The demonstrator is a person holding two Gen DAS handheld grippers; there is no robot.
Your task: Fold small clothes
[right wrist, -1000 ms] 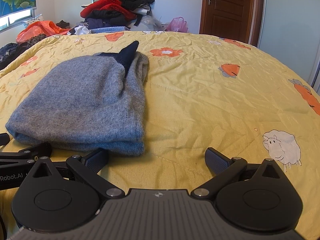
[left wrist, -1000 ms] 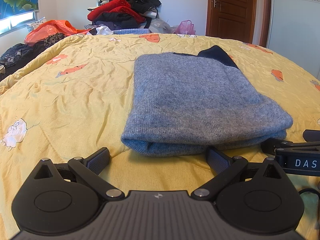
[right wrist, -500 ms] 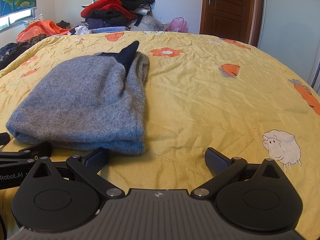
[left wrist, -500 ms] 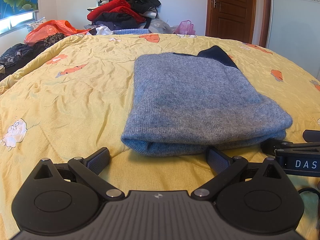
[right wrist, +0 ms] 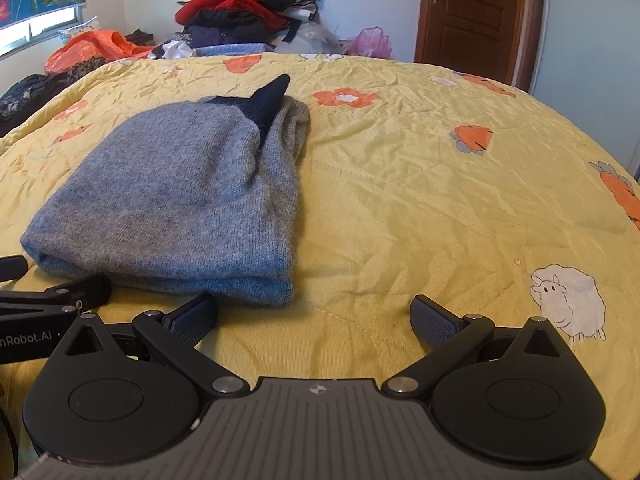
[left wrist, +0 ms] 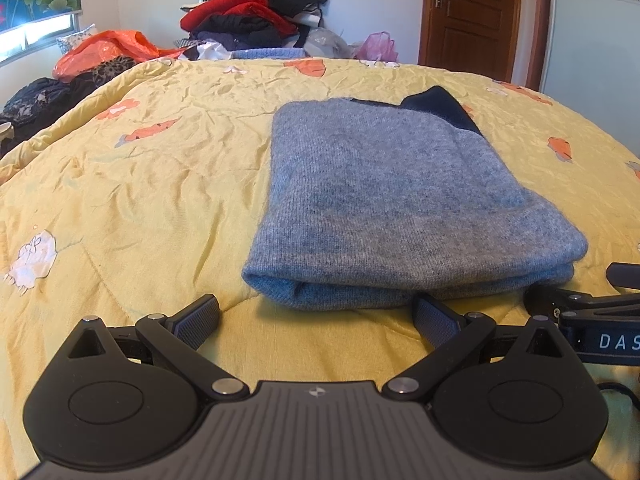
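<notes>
A folded grey-blue knit sweater [left wrist: 400, 208] lies flat on the bed, on a yellow quilt [left wrist: 140, 200] printed with orange flowers and white sheep. A dark navy part [left wrist: 438, 106] pokes out at the sweater's far end, and its folded near edge shows stacked layers.

The left gripper [left wrist: 316, 314] sits low over the quilt just in front of that near edge, its fingers [left wrist: 198, 314] spread wide and grasping nothing; its right finger is just beside the fabric, whether touching I cannot tell. The right gripper [right wrist: 316, 314] rests beside the sweater's near right corner, fingers [right wrist: 434, 318] likewise spread and empty, with bare quilt between them. Each gripper appears at the edge of the other's view.

Beyond the bed, a heap of red, black and blue clothes [left wrist: 256, 20] is piled against the wall, an orange bag [left wrist: 108, 50] lies to its left, and a brown wooden door [left wrist: 476, 16] stands to the right.
</notes>
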